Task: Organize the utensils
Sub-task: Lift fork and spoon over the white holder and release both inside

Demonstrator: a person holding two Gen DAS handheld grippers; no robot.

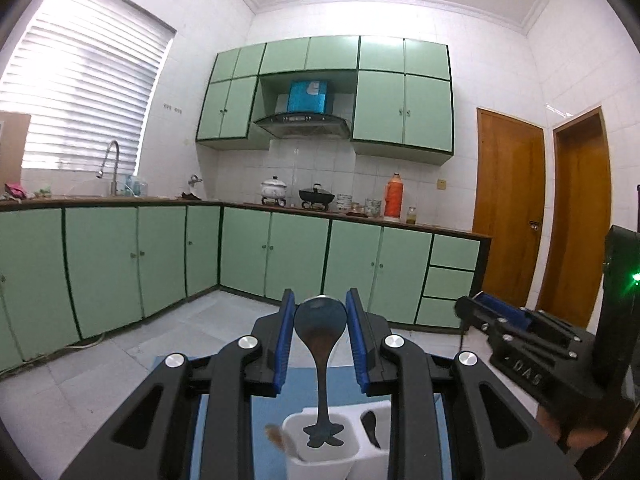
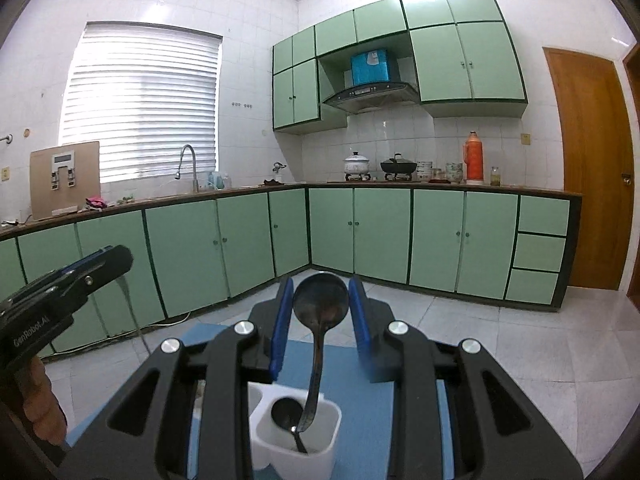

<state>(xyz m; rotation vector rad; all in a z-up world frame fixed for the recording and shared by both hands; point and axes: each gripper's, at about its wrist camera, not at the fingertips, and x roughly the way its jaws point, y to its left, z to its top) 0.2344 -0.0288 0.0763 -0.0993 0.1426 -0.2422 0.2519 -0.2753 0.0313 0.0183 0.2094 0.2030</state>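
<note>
In the left wrist view my left gripper (image 1: pixel 320 300) is shut on the bowl of a dark metal spoon (image 1: pixel 320 344). Its handle hangs down with the shaped end over the left compartment of a white utensil holder (image 1: pixel 320 466). Another spoon (image 1: pixel 370 426) stands in the holder's right compartment. In the right wrist view my right gripper (image 2: pixel 320 288) is shut on the bowl of a second dark spoon (image 2: pixel 318 344). That handle tip hangs over a compartment of the white holder (image 2: pixel 292 464), where one spoon (image 2: pixel 286 412) stands.
The holder stands on a blue mat (image 2: pixel 360 380) on a table. A brown wooden-looking item (image 1: pixel 274 436) lies beside the holder's left wall. Each gripper shows in the other's view, the right gripper (image 1: pixel 500 316) and the left gripper (image 2: pixel 100 264). Green cabinets (image 1: pixel 280 256) line the far walls.
</note>
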